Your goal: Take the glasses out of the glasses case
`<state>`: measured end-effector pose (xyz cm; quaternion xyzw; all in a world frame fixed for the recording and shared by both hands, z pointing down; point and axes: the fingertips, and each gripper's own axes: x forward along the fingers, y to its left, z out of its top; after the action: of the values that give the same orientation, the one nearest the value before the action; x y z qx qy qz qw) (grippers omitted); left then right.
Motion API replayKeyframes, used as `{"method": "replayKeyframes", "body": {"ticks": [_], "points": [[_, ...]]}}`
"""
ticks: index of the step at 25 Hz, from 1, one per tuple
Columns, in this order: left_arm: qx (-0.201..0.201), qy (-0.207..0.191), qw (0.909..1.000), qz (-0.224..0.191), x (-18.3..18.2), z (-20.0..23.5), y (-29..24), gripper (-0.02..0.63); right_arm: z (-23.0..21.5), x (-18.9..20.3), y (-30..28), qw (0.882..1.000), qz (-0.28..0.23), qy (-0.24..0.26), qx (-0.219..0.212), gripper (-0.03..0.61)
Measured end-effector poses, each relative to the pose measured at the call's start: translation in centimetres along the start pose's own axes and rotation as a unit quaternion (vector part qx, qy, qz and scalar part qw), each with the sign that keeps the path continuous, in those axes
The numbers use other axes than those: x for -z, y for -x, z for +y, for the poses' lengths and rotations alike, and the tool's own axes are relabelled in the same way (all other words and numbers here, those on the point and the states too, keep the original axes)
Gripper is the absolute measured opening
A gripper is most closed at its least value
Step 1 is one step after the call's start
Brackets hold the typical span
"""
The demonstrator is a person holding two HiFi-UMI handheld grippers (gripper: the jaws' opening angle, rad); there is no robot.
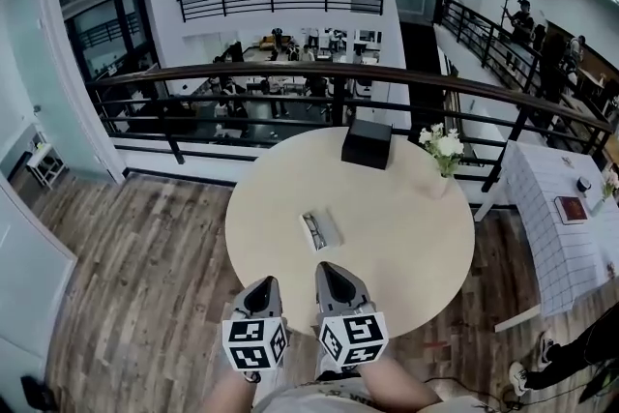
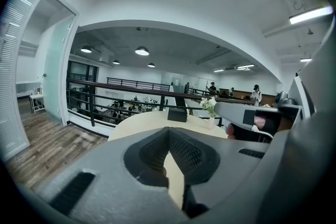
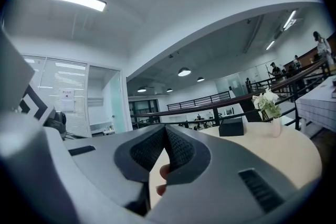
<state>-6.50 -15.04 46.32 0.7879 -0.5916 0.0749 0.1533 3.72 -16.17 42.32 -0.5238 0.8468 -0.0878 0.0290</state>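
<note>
Both claws being clenched on nothing — left gripper (image 1: pixel 261 290) and right gripper (image 1: pixel 332 274) side by side — the glasses case (image 1: pixel 320 229), lying ahead of the right one on the table (image 1: pixel 406 237), is best approached with jaws first parted.

the glasses case (image 1: pixel 321 229) lies on the table (image 1: pixel 406 247) near its middle; behind it, at the far edge, sits a box (image 1: pixel 367 143), with a flower vase (image 1: pixel 444 153) to the box's right.

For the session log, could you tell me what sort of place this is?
Likely an office mezzanine: a round table beside a black railing, overlooking people at desks on the floor below.
</note>
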Motion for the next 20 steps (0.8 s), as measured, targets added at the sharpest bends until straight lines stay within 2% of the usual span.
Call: {"method": "replayKeyframes", "body": {"ticks": [5,13,17,20], "points": [[-0.011,0.003,0.9999,0.007,-1.2,0.0,-4.3,0.006,-3.0,0.5,-3.9,0.999,0.03,0.002,-0.013,0.011],[-0.037,0.013,0.9979,0.052,1.6,1.7,-6.0,0.006,-4.8,4.6,-6.8,0.995,0.095,-0.001,-0.022,0.012],[-0.029,0.012,0.997,0.071,1.4,2.4,-9.7,0.006,-6.9,6.4,-10.0,0.992,0.124,0.012,-0.011,0.012],[-0.012,0.015,0.9963,0.084,0.4,4.5,-11.8,0.006,-6.7,7.2,-13.0,0.989,0.148,0.015,0.006,0.012]]}}
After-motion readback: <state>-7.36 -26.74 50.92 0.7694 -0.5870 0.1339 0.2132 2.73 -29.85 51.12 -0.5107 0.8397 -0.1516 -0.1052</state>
